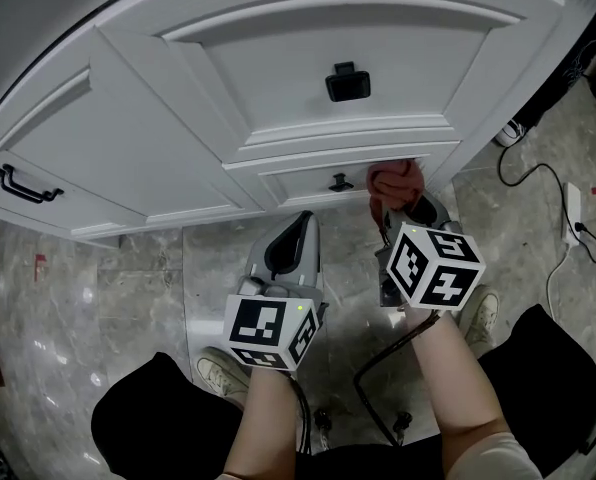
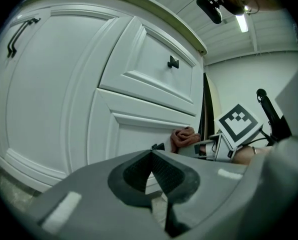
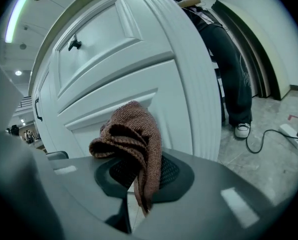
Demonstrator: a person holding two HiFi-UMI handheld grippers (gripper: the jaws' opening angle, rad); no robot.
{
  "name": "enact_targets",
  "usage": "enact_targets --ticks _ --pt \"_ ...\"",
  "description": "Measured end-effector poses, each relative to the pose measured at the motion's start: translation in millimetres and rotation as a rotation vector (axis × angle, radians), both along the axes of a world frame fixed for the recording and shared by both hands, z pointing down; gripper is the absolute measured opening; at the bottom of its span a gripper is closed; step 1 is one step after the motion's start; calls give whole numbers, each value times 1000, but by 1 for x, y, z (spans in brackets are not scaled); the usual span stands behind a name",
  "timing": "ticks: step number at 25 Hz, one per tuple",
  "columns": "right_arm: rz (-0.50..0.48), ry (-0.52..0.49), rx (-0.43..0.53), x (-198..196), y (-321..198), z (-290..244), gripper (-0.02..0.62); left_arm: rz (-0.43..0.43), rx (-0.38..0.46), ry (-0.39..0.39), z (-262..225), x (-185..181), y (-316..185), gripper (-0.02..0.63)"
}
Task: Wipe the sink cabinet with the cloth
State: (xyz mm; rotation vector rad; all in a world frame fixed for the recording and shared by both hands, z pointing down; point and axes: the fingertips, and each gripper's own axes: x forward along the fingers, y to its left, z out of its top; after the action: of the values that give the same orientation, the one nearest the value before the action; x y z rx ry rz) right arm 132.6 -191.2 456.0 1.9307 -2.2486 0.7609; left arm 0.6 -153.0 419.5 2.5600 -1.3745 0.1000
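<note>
The white sink cabinet [image 1: 278, 78] fills the top of the head view, with a drawer front and a black handle [image 1: 347, 82]. My right gripper [image 1: 396, 211] is shut on a reddish-brown cloth [image 1: 394, 184], which is bunched against the cabinet's lower panel beside a small black knob [image 1: 340, 182]. In the right gripper view the cloth [image 3: 131, 144] is pinched between the jaws, close to the white panel [image 3: 139, 79]. My left gripper [image 1: 296, 230] is shut with nothing in it, hanging above the floor just left of the right one. The cloth [image 2: 185, 138] also shows in the left gripper view.
A long black handle [image 1: 23, 184] sits on the cabinet's left door. The floor is grey marble tile [image 1: 98, 298]. A black cable [image 1: 548, 208] and a white power strip [image 1: 575, 211] lie at the right. A standing person's legs [image 3: 229, 59] show behind the cabinet.
</note>
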Motion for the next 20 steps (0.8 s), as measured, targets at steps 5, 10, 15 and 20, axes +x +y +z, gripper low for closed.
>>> enact_targets --ticks 5,10,15,20 --pt "29 -1 -8 20 2 -2 88 26 14 3 -5 16 1 0" --pt "40 -16 -10 32 8 -3 94 25 10 17 -5 21 0 0" --pt "108 -26 -24 62 13 0 83 27 7 40 -6 22 0 0" --pt "111 0 -20 62 17 13 81 24 -4 35 6 13 2 0"
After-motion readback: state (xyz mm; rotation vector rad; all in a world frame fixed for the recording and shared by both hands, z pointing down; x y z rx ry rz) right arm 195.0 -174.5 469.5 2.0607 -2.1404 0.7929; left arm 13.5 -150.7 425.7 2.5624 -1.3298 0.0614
